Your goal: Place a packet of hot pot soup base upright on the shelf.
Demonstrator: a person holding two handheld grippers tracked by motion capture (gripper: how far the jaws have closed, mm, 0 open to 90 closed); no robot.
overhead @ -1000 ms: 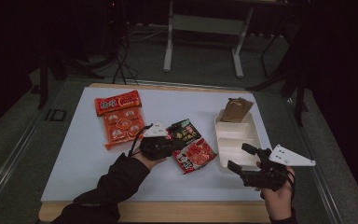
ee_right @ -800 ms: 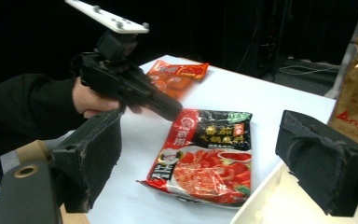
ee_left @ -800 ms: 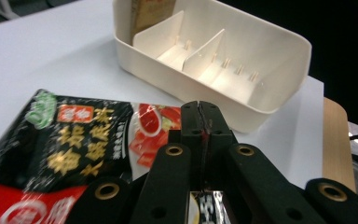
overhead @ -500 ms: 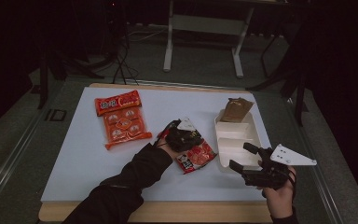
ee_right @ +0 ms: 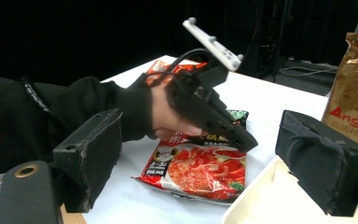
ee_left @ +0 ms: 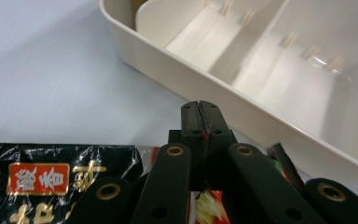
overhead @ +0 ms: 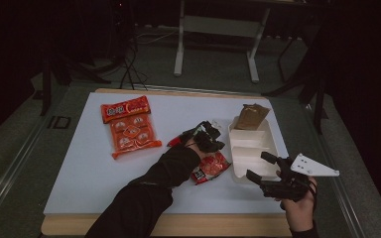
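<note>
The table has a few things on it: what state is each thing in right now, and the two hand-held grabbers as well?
Left gripper: fingers shut on the black noodle packet.
Right gripper: fingers open, holding nothing.
White tray: empty compartments, flat on the table.
Brown bag: upright at the tray's far end.
Red noodle packet: lying flat.
Orange snack packs: lying flat.
</note>
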